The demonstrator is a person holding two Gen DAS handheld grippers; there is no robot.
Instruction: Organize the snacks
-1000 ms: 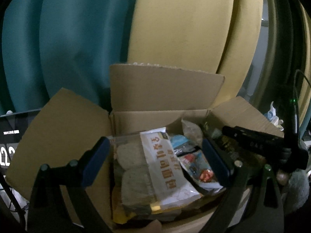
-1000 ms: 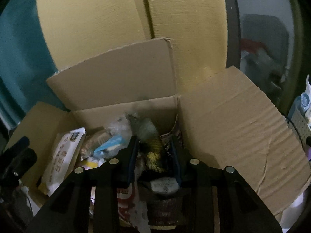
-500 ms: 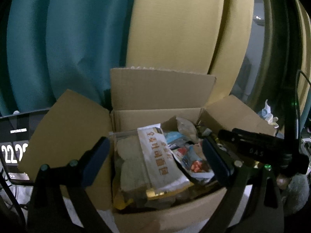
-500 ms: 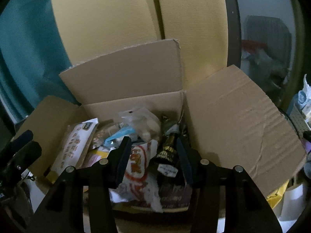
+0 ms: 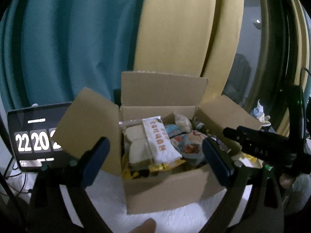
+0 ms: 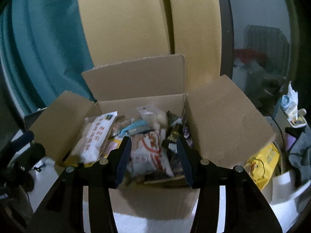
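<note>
An open cardboard box (image 5: 165, 190) (image 6: 155, 200) stands on a white surface, packed with snack packets. A long white packet with orange print (image 5: 159, 143) (image 6: 95, 136) lies on the left side, on top of pale bread slices. A red-and-white bag (image 6: 149, 151) and a dark packet with gold print (image 6: 173, 134) lie toward the right. My left gripper (image 5: 154, 143) is wide open and empty, held back in front of the box. My right gripper (image 6: 153, 139) is also open with nothing between its pads, pulled back from the box. Its dark body (image 5: 252, 143) shows at the right of the left wrist view.
A tablet showing a clock (image 5: 35, 136) stands left of the box. Teal (image 5: 68, 38) and yellow curtains (image 5: 184, 29) hang behind it. A yellow bag (image 6: 264, 161) and clutter sit to the right. The box flaps (image 6: 223, 120) spread outward. A fingertip (image 5: 145, 225) shows at the bottom edge.
Both grippers have drawn back and slightly up from the box, so its front wall now shows. The right gripper let go of the dark packet, which stays in the box.
</note>
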